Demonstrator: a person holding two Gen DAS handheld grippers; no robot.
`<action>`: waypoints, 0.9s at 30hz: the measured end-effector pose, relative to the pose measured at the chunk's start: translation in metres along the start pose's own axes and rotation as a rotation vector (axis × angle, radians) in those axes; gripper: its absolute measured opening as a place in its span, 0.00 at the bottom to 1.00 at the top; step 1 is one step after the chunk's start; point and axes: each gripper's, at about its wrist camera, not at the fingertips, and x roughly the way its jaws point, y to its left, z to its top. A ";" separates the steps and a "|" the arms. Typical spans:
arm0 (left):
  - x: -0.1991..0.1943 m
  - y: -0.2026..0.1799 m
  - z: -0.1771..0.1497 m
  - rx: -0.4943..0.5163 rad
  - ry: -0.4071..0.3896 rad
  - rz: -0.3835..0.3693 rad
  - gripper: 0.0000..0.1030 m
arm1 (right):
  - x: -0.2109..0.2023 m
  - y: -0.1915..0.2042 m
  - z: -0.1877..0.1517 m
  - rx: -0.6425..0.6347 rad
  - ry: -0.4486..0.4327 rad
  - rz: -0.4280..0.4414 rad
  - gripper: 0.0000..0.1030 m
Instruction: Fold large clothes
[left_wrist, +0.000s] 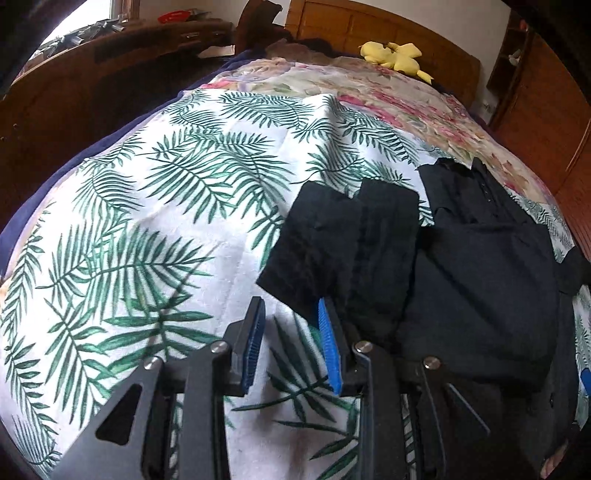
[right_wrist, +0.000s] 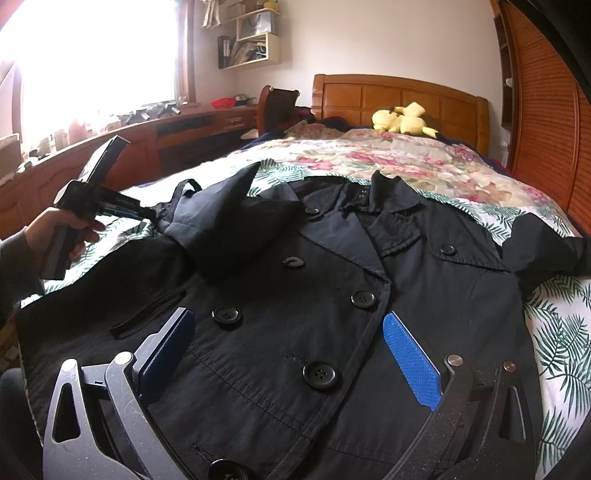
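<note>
A black double-breasted coat (right_wrist: 332, 280) lies face up on the bed, collar toward the headboard. Its left sleeve (left_wrist: 332, 236) is bunched and folded onto the coat's shoulder (right_wrist: 236, 225). My left gripper (left_wrist: 291, 332) is open, its right blue pad touching the sleeve's edge, nothing between the jaws. It also shows in the right wrist view (right_wrist: 144, 212), at the sleeve end. My right gripper (right_wrist: 291, 350) is wide open, hovering over the coat's buttoned front. The right sleeve (right_wrist: 546, 247) lies spread out to the side.
The coat rests on a white palm-leaf blanket (left_wrist: 147, 221) over a floral quilt (right_wrist: 388, 158). A yellow plush toy (right_wrist: 402, 118) sits by the wooden headboard (right_wrist: 399, 96). A wooden desk (right_wrist: 147, 136) runs along the left, a wardrobe (right_wrist: 543, 110) on the right.
</note>
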 end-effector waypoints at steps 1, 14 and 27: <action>0.001 -0.001 0.001 -0.003 0.001 -0.008 0.27 | 0.000 0.000 0.000 0.000 0.000 0.000 1.00; -0.058 -0.069 0.020 0.140 -0.206 0.028 0.01 | -0.011 0.002 -0.001 -0.016 -0.010 -0.014 1.00; -0.200 -0.217 -0.017 0.365 -0.367 -0.251 0.01 | -0.084 -0.027 0.001 0.014 -0.061 -0.106 1.00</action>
